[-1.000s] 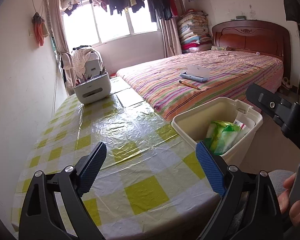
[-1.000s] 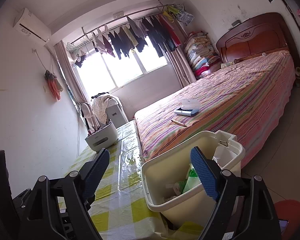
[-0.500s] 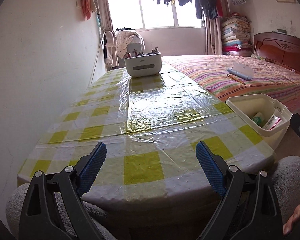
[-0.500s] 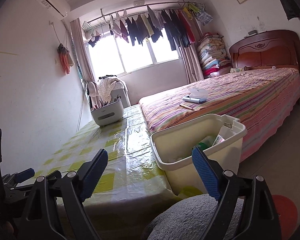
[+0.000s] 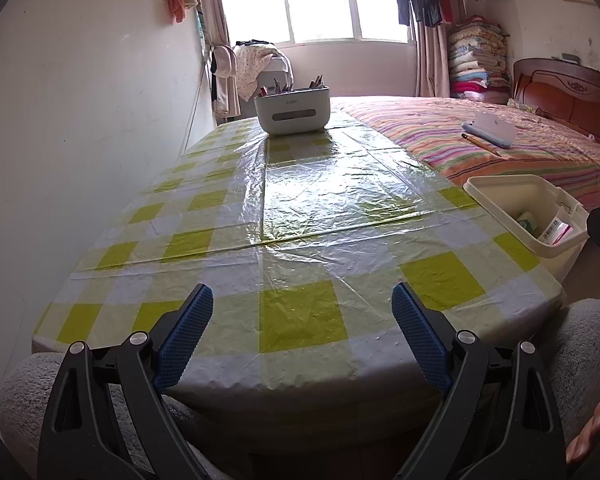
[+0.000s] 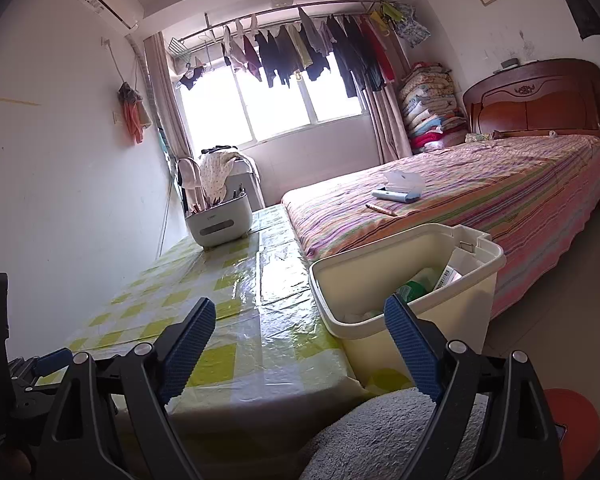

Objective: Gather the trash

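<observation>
With the trash (image 6: pixel 428 280) lying in the bin (image 6: pixel 412 320) beside the worktop (image 5: pixel 300 216), we hold both grippers, left (image 5: pixel 302 334) and right (image 6: pixel 300 344), low near its edge, fingers apart, empty.

1. Trash bin (image 6: pixel 416 320): the lower body is hidden behind the right gripper (image 6: pixel 300 340) finger; the contents show only partly, and their printed labels are too small to read.
2. Trash bin (image 5: pixel 512 196), left view: the right end is cut by a dark gripper part.
3. Organizer (image 5: pixel 292 114): its contents are indistinct.
</observation>
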Motion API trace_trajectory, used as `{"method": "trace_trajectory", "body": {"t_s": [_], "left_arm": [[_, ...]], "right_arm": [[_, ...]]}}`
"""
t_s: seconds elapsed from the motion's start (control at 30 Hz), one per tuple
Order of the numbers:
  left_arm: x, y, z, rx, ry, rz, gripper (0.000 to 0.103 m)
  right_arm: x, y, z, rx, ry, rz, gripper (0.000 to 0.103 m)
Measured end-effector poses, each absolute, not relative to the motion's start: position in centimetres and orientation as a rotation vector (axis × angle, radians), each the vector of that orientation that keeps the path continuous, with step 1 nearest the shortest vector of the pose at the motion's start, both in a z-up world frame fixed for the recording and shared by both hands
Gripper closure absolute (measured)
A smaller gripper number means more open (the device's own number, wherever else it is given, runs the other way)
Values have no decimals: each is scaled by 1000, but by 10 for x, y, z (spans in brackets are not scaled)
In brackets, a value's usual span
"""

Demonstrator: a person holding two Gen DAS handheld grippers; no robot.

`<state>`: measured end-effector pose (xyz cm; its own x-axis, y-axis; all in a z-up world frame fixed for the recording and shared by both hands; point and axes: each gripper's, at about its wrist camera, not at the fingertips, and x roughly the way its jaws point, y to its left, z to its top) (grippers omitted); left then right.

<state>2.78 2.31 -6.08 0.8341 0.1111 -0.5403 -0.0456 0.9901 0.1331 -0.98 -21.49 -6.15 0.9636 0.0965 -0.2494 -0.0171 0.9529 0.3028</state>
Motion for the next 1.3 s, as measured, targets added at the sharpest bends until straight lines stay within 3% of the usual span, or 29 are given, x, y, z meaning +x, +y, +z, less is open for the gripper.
{"method": "trace_trajectory", "body": {"t_s": [1.3], "left_arm": [[23, 29, -71, 89, 627, 54, 13]], "right_arm": [[-12, -206, -60, 274, 261, 77, 19]]}}
